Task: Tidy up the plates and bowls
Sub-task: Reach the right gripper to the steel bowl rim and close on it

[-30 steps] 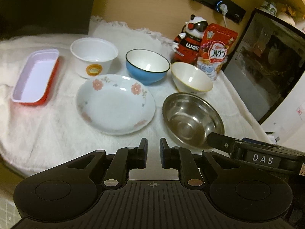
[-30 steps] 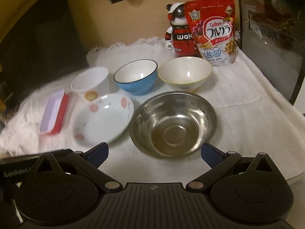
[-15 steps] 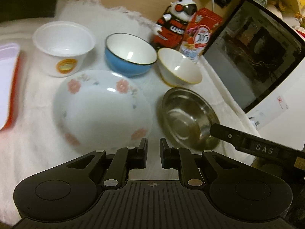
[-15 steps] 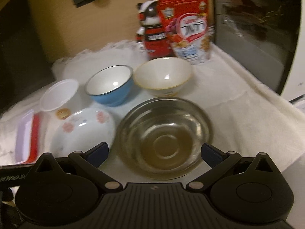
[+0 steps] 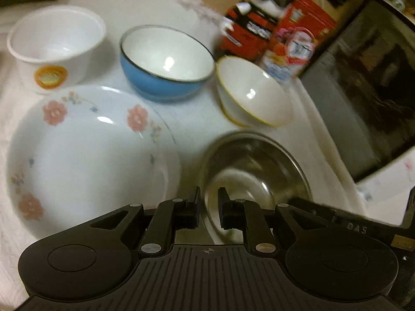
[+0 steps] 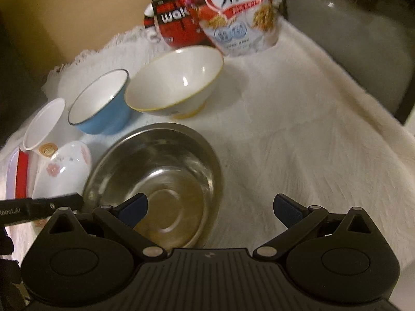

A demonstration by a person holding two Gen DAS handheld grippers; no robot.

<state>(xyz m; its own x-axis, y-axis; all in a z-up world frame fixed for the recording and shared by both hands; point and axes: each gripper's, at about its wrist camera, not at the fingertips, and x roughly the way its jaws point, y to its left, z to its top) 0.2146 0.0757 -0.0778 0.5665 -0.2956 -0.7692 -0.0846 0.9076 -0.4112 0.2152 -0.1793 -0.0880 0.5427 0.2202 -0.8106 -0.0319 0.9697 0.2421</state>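
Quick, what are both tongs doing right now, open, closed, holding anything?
Left tongs: closed, holding nothing.
Right tongs: open wide, empty, over the steel bowl.

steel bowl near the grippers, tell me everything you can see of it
The steel bowl is round, shiny metal with a thin rolled rim and a flat circular base ring showing inside. It looks empty and sits upright on the white cloth, beside the floral plate and in front of the cream bowl. The open right gripper straddles its near right rim; no contact is visible.

red tray (image 6: 16, 178): cut off at left edge, beside the floral plate (image 6: 63, 171)
cereal bag (image 5: 293, 49) lettering: blurred
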